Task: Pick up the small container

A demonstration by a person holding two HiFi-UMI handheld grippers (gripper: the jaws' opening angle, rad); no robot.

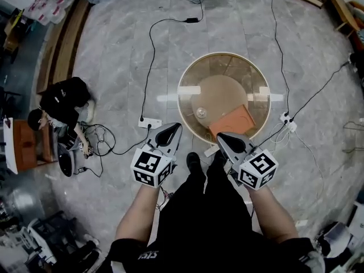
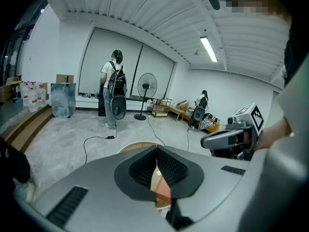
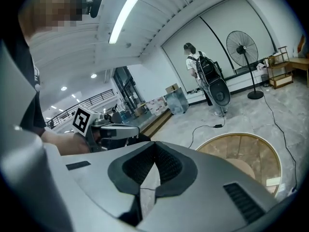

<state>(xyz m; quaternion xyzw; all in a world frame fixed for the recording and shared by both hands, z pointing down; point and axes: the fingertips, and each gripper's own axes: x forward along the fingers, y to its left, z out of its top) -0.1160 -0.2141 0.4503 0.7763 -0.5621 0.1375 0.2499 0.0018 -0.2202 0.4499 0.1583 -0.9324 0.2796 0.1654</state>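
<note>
A round glass-topped table (image 1: 187,75) stands on the floor in front of me. On it lies a small round container (image 1: 201,113), and beside that an orange square tray (image 1: 233,123). My left gripper (image 1: 173,128) hovers at the table's near-left rim with its jaws shut and empty. My right gripper (image 1: 223,137) is over the tray's near edge, jaws together, holding nothing. In the left gripper view the closed jaws (image 2: 157,150) show a strip of the orange tray (image 2: 164,191) below them. The right gripper view has its closed jaws (image 3: 154,148) beside the table (image 3: 251,151).
A person crouches at the left (image 1: 60,104) by a wooden bench (image 1: 62,44). A power strip (image 1: 149,122) and cables lie on the floor near the table. Farther off are a standing fan (image 2: 146,88) and a person with a backpack (image 2: 114,81).
</note>
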